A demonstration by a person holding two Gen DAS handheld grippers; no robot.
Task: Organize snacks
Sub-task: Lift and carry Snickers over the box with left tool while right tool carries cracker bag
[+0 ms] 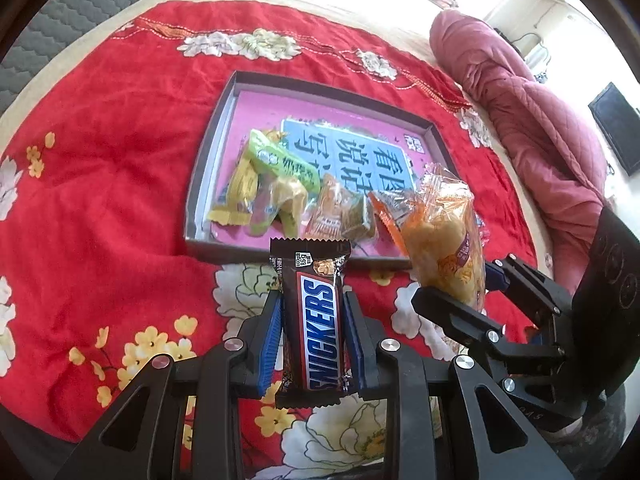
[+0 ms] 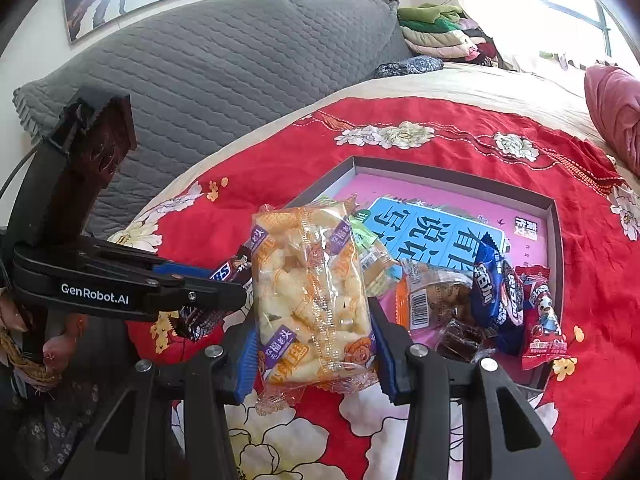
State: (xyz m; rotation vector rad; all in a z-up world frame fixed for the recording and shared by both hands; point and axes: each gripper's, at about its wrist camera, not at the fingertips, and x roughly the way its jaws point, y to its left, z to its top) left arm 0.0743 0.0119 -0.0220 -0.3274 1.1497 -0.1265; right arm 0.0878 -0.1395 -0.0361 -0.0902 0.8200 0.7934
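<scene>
My left gripper [image 1: 311, 304] is shut on a brown Snickers bar [image 1: 316, 320], held upright above the red floral bedspread. My right gripper [image 2: 314, 320] is shut on a clear bag of puffed snacks [image 2: 312, 280] with orange and purple print. In the left wrist view the right gripper [image 1: 460, 284] and its snack bag [image 1: 440, 244] hang at the right. The left gripper [image 2: 224, 280] with the Snickers bar [image 2: 228, 272] shows at the left of the right wrist view. Beyond both lies a shallow box [image 1: 212, 136] with a pink floor holding several wrapped snacks.
In the box lie a green packet [image 1: 288, 160], yellow candies [image 1: 244, 184], a blue Oreo pack [image 2: 496, 296] and a red packet [image 2: 544, 320]. A pink quilt [image 1: 532, 120] is rolled at the right, a grey headboard [image 2: 220, 68] stands behind, folded clothes [image 2: 440, 28] beyond.
</scene>
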